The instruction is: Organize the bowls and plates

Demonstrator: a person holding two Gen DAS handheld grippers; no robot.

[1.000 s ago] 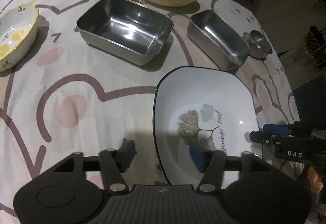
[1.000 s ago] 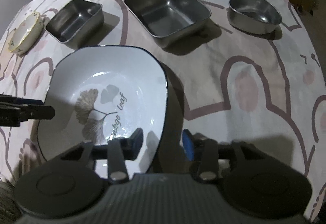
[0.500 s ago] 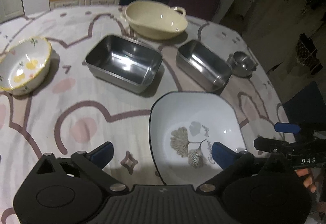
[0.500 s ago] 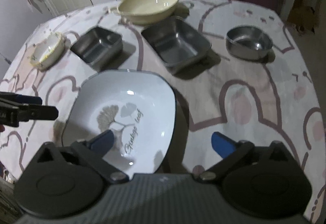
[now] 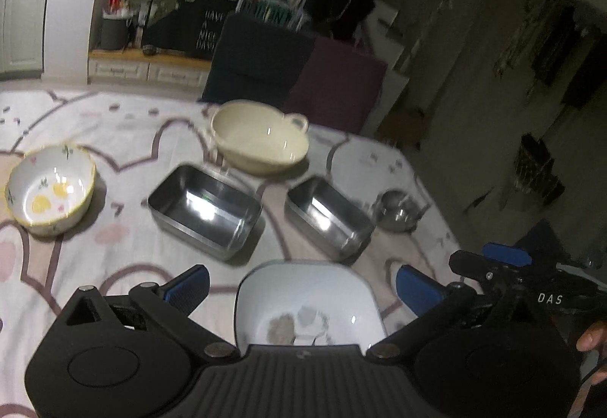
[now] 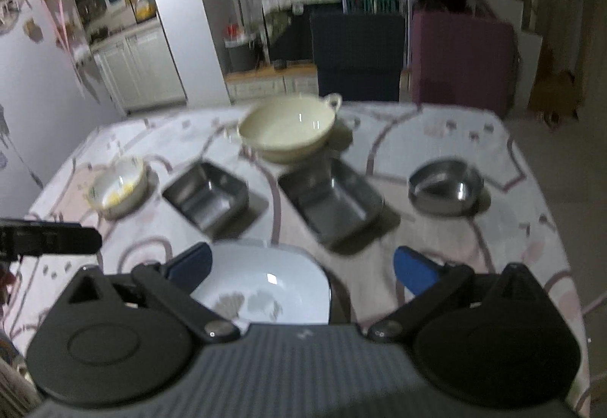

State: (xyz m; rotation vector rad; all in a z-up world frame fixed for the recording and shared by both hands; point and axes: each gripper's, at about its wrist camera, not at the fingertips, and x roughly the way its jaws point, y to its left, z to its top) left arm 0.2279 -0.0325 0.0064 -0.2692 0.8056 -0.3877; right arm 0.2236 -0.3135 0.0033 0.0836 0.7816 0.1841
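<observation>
While both of my grippers hang above the near edge of the table (image 5: pixel 125 239), neither holds anything. My left gripper (image 5: pixel 301 283) has its blue-padded fingers (image 5: pixel 187 285) spread wide, and the white ginkgo-leaf plate (image 5: pixel 307 300) lies on the tablecloth below the gap between them, touched by neither pad. My right gripper (image 6: pixel 299 264) is spread just as wide over the same plate (image 6: pixel 265 285), which sits toward its left finger, clear of both pads. In the left wrist view, my right gripper (image 5: pixel 504 266) shows at the right edge, with fingertips of my hand (image 5: pixel 592 338) behind it.

Beyond the plate, two steel trays stand side by side and apart: the larger rectangular tray (image 5: pixel 205 207) to the left and the smaller steel tray (image 5: pixel 328 215) to the right. A small round steel bowl (image 5: pixel 396 215) sits just right of the smaller tray. Farther back, the cream two-handled bowl (image 5: pixel 260 139) rests behind the trays. Well off to the left stands the flower-patterned bowl with a yellow rim (image 5: pixel 51 188). Every dish sits upright and separate, none stacked. Two chairs (image 6: pixel 356 53) stand at the far side of the table.
</observation>
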